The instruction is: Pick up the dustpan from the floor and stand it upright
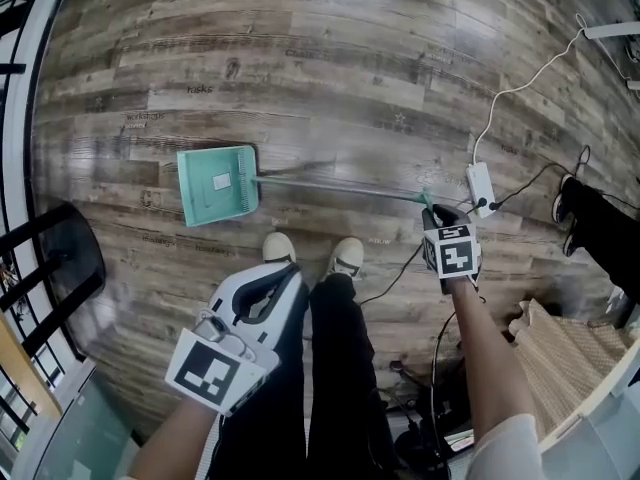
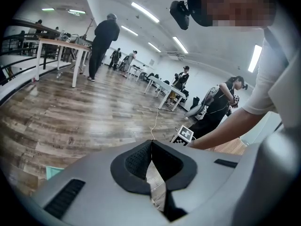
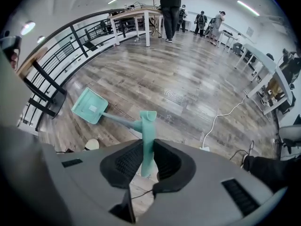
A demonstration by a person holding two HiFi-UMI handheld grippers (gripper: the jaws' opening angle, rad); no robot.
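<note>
We clamp the right gripper on the handle at its right end, for leverage to pivot the dustpan, lying left on the floor, upright. The left gripper is closed and empty.

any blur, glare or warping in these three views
Head view: strong fisheye, the floor planks bow toward the edges; the dustpan is sharp, its handle faintly smeared. Left gripper view: ceiling lights blow out white and glare off the floor. Right gripper view: round black vignette, the railing curves, the dustpan is crisp.
</note>
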